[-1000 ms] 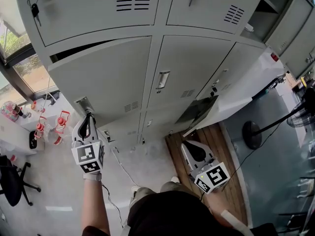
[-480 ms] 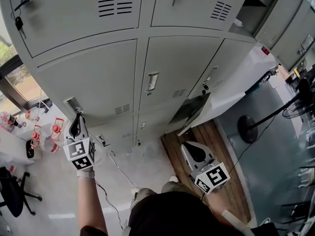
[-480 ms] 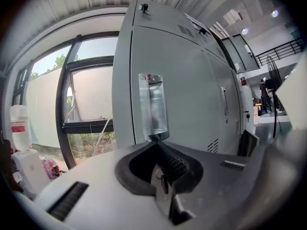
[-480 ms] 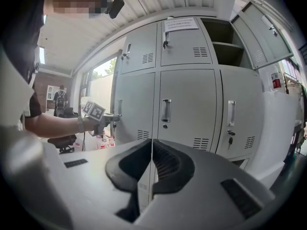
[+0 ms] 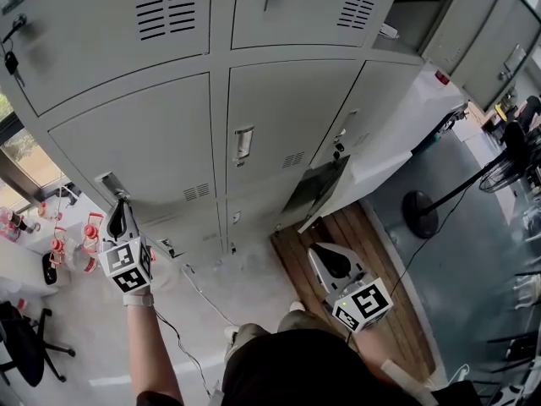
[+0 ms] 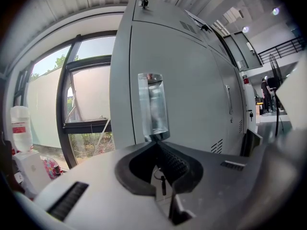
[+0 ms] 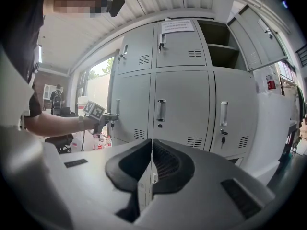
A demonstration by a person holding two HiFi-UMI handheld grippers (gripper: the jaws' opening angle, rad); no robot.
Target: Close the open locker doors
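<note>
Left gripper [image 5: 118,205], jaws pressed together and empty, has its tip at the lower end of the handle [image 6: 153,107] of the left door [image 5: 135,142]. The door lies flush, and the closed jaws probably serve as a blunt pusher. Right gripper [image 5: 321,256], also pressed together and empty, hangs well clear, while a lower door [image 5: 325,189] and the top right locker [image 5: 414,7] stand open.

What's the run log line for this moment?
left gripper: fingers shut, tips at middle-left door handle | middle-left door: looks closed | right gripper: shut, empty, held back | top-right locker door: open
</note>
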